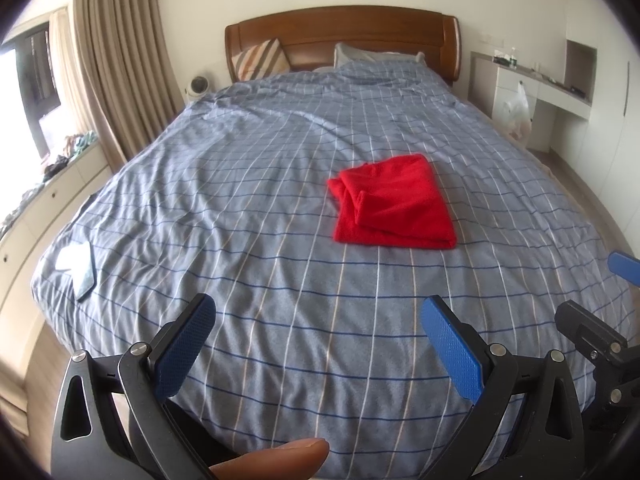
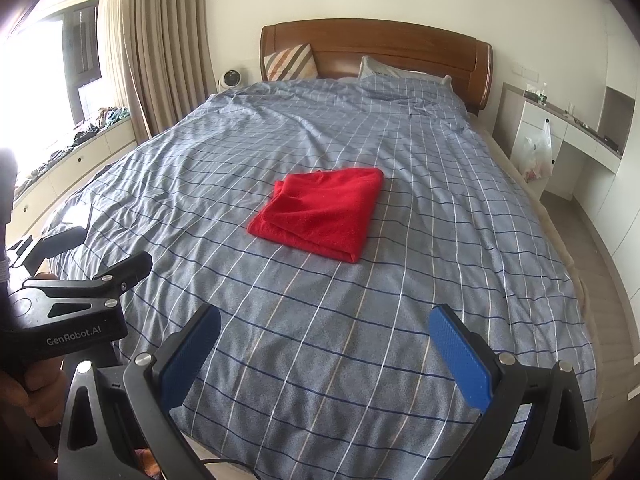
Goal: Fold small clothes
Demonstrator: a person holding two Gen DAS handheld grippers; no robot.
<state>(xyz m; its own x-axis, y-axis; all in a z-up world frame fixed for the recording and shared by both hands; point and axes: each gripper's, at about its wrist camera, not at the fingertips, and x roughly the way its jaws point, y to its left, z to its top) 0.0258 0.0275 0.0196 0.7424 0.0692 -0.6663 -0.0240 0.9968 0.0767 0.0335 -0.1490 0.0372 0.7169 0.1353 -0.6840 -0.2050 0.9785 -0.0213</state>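
Red cloth (image 1: 394, 202) lies folded mid-bed (image 1: 240, 208), at 12 o'clock from both tongs. Left tongs (image 1: 320, 350) and right tongs (image 2: 326, 356) gape wide, empty (held low over the foot edge, likely clear of the finished fold).

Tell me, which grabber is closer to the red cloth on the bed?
Neither by much; if anything the right. The red cloth sits nearly straight ahead of the open right gripper, but ahead and off to the right of the open left gripper. Neither touches it.
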